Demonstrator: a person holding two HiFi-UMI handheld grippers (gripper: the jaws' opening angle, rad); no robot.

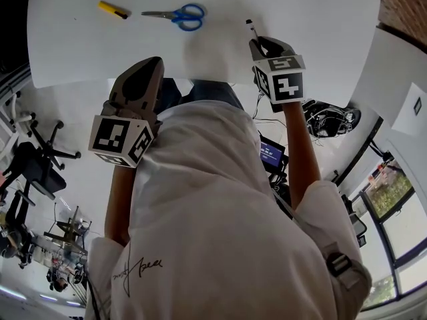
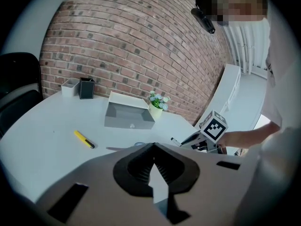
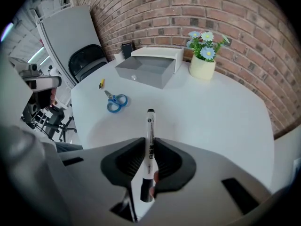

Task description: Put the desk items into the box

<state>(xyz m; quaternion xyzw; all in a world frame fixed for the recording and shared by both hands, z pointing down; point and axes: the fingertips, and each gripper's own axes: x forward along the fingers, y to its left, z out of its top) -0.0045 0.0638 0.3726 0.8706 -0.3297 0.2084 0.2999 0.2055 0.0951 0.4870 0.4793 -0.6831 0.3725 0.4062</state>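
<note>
My right gripper [image 1: 257,43] [image 3: 149,144] is shut on a white marker [image 1: 251,27] [image 3: 150,131] with a black cap, which sticks out beyond the jaws above the white table [image 1: 320,19]. Blue-handled scissors [image 1: 180,15] [image 3: 115,101] and a yellow cutter [image 1: 113,10] [image 3: 101,84] [image 2: 84,139] lie flat on the table to the left of it. A grey open box [image 3: 150,68] [image 2: 128,114] with a white lid stands by the brick wall. My left gripper [image 1: 152,64] [image 2: 153,149] hovers at the table's near edge, jaws together, holding nothing.
A cream pot of flowers [image 3: 203,60] [image 2: 156,108] stands right of the box. A black holder [image 2: 86,88] and a white cup [image 2: 70,87] sit at the far left by the wall. A black chair [image 3: 89,58] stands beyond the table; office chairs [image 1: 33,159] stand on the floor.
</note>
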